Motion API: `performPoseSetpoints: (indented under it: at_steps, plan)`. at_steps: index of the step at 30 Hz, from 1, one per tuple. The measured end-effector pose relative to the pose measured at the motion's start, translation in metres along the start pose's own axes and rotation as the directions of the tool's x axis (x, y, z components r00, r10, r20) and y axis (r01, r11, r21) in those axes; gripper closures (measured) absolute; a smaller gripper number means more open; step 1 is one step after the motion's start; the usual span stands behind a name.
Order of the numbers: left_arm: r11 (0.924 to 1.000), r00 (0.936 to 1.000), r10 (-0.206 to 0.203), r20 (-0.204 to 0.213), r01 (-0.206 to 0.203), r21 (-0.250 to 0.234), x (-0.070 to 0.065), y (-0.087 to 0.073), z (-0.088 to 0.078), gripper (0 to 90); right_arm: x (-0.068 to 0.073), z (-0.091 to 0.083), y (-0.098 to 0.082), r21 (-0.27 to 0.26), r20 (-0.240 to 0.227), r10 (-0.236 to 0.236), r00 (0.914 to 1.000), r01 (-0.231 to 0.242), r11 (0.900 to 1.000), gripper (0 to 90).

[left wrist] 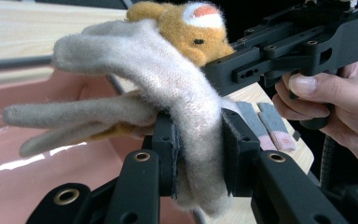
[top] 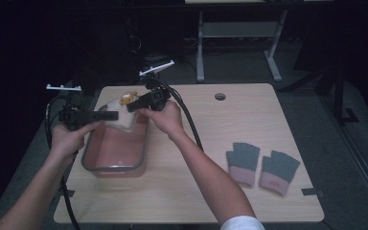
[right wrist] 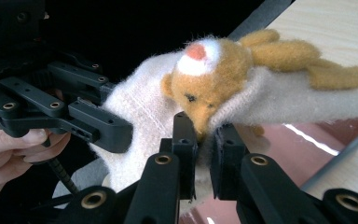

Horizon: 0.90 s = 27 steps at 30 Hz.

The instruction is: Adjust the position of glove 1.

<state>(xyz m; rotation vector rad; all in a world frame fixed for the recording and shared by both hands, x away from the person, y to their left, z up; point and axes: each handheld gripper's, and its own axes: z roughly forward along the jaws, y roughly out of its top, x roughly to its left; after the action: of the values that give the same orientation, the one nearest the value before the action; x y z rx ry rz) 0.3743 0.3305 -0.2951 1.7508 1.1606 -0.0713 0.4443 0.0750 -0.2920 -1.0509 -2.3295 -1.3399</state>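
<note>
A fuzzy cream glove (left wrist: 168, 79) with a tan bear head (left wrist: 186, 32) sewn on it hangs over the far end of the pink bin (top: 115, 153). My left gripper (left wrist: 198, 154) is shut on the glove's cream fabric. My right gripper (right wrist: 204, 158) is shut on the glove just under the bear head (right wrist: 205, 84). In the high view the glove (top: 122, 115) is stretched between the left gripper (top: 110, 115) and the right gripper (top: 133, 105), both held by hands.
A pair of grey fingerless gloves with pink cuffs (top: 261, 165) lies at the table's right front. The table (top: 230, 129) has a cable hole (top: 220, 96) near its far edge. Cables trail from both grippers. A desk frame (top: 239, 43) stands beyond.
</note>
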Motion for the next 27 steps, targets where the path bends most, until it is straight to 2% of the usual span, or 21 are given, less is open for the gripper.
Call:
performPoseSetpoints:
  at_steps: [6,14,17,22,27]
  plan:
    - [0.9988,0.9988,-0.05,0.002,0.05,0.003,0.021,-0.013,0.002,70.1,-0.01,0.025,0.0,0.048,-0.016,0.01,0.9998,-0.009,0.999,81.5]
    - [0.9918,0.9919,-0.127,0.01,0.127,0.019,0.044,-0.037,0.011,70.0,-0.026,0.055,-0.009,0.126,-0.039,0.05,0.998,-0.045,0.991,81.3]
    - [0.9888,0.9899,-0.142,0.0,0.142,0.046,0.051,-0.045,0.016,70.0,-0.032,0.064,-0.016,0.149,-0.039,0.062,0.9973,-0.055,0.987,81.0]
    - [0.9814,0.9855,-0.168,-0.025,0.17,0.09,0.057,-0.059,0.024,69.9,-0.039,0.078,-0.026,0.204,-0.024,0.094,0.9953,-0.087,0.975,80.0]
    - [0.9706,0.9796,-0.19,-0.064,0.197,0.137,0.063,-0.071,0.03,69.8,-0.042,0.092,-0.034,0.254,0.005,0.081,0.9967,-0.079,0.964,77.4]
